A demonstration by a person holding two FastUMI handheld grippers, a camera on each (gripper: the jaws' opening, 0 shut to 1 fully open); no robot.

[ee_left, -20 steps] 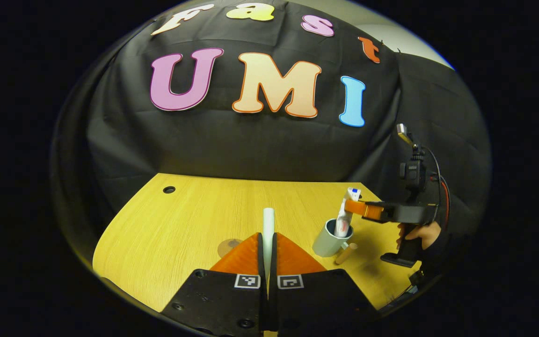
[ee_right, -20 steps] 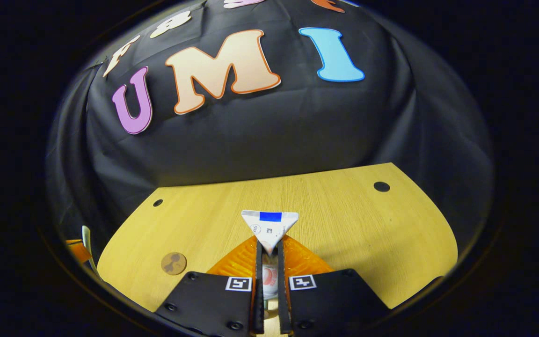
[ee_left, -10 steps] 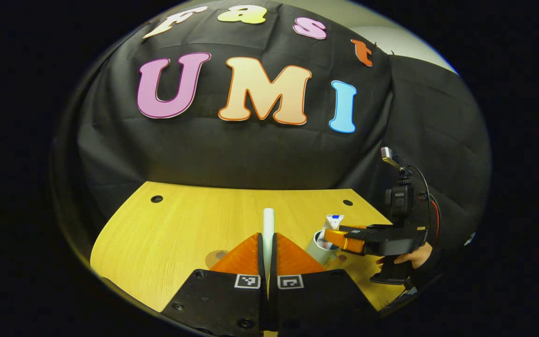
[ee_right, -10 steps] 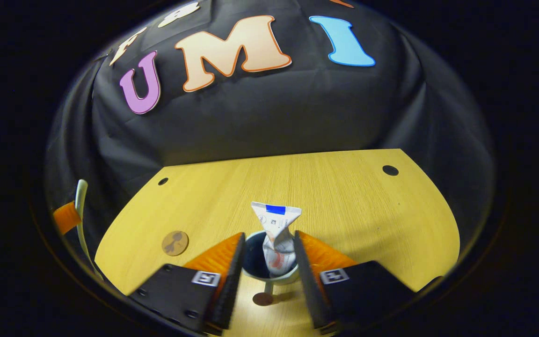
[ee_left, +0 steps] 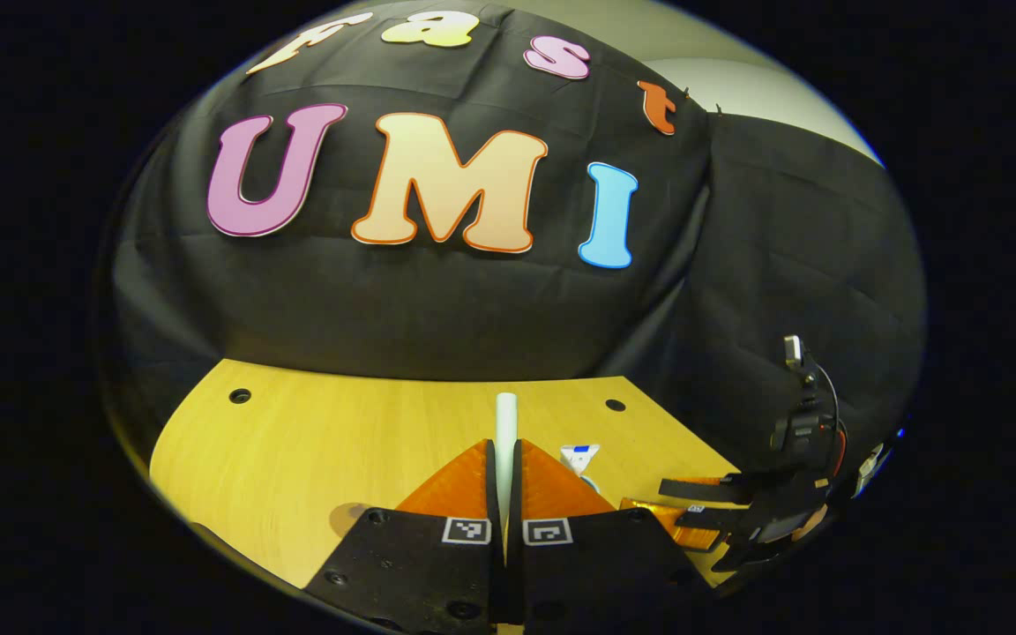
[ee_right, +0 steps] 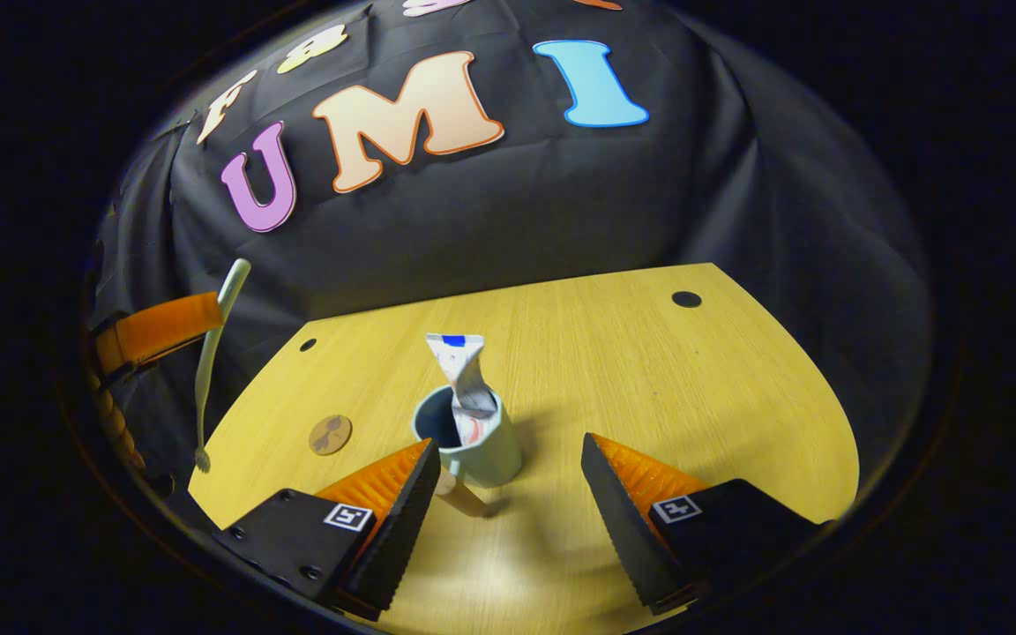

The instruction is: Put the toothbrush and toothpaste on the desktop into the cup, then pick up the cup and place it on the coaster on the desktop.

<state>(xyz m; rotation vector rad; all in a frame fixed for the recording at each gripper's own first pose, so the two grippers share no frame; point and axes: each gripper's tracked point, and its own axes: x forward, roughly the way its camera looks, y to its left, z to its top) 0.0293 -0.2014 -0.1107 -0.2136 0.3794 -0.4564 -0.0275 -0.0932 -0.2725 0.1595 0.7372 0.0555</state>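
A pale blue cup [ee_right: 483,445] with a wooden handle [ee_right: 462,496] stands on the yellow desktop [ee_right: 649,370]. The toothpaste tube [ee_right: 466,375] stands inside it, crimped end up. My right gripper [ee_right: 509,440] is open just behind the cup, one finger on each side, touching nothing. My left gripper [ee_left: 505,445] is shut on the white toothbrush [ee_left: 505,423], held up in the air. In the right gripper view the left gripper [ee_right: 164,324] is at the far left with the toothbrush [ee_right: 212,362] hanging bristles down. The round brown coaster [ee_right: 330,435] lies left of the cup.
The desktop has cable holes near its back corners [ee_right: 686,299] [ee_right: 308,345]. The black cloth wall closes off the back. In the left gripper view the right gripper [ee_left: 676,500] is low at the right beside the toothpaste's tip [ee_left: 580,457].
The right gripper opened, let the toothpaste go into the cup and drew back toward the near edge. The left gripper, still holding the toothbrush, has swung to the right.
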